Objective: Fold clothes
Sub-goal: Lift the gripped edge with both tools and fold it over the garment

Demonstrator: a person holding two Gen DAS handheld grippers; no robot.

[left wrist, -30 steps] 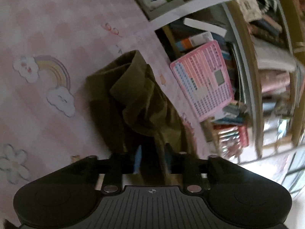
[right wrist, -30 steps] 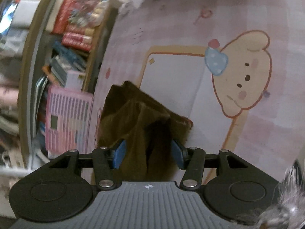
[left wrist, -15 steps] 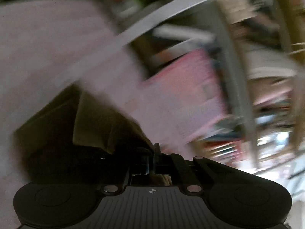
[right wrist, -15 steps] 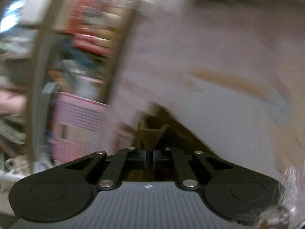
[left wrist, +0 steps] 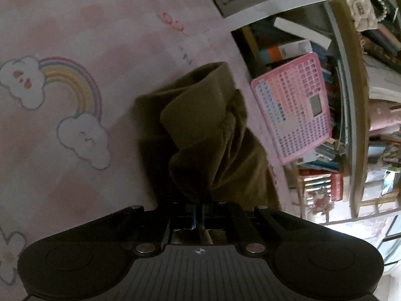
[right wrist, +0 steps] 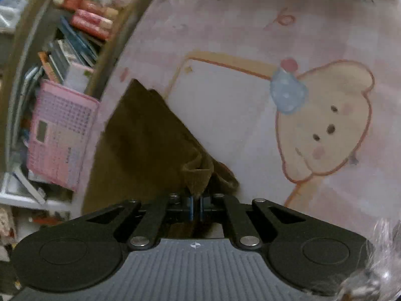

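In the left wrist view, the left tool (left wrist: pixel 199 213) is seen clenched on a bunched fold of the olive-brown garment (left wrist: pixel 200 135) at the lower centre of the frame; its pads are drawn together w/ cloth pinched between them. From that pinch the garment rises toward the centre of the frame in thick rumpled folds, and its far end rests on the pink cartoon-print mat (left wrist: pixel 75 175). A rainbow w/ two clouds (left wrist: pixel 62 100) is printed on the mat at centre left, well apart from the cloth. A pink toy keyboard (left wrist: pixel 293 110) leans at centre right, just beside the garment (whether it touches cannot be told). Behind it, at the right edge, a bookshelf (left wrist: pixel 351 100) crammed w/ books is visible.

In the right wrist view, the right tool (right wrist: pixel 196 207) is likewise clenched on the garment (right wrist: pixel 140 145), a small peak of cloth standing up just above the closed pads at lower centre. The rest of the cloth is spread in a dark wedge toward centre left, lying on the mat (right wrist: pixel 225 25). A cartoon bear face (right wrist: pixel 323 125) w/ a blue hat is printed at centre right, apart from the cloth. The toy keyboard (right wrist: pixel 60 135) sits at the left, next to the garment's edge, w/ the bookshelf (right wrist: pixel 62 37) at upper left. The picture is slightly blurred.
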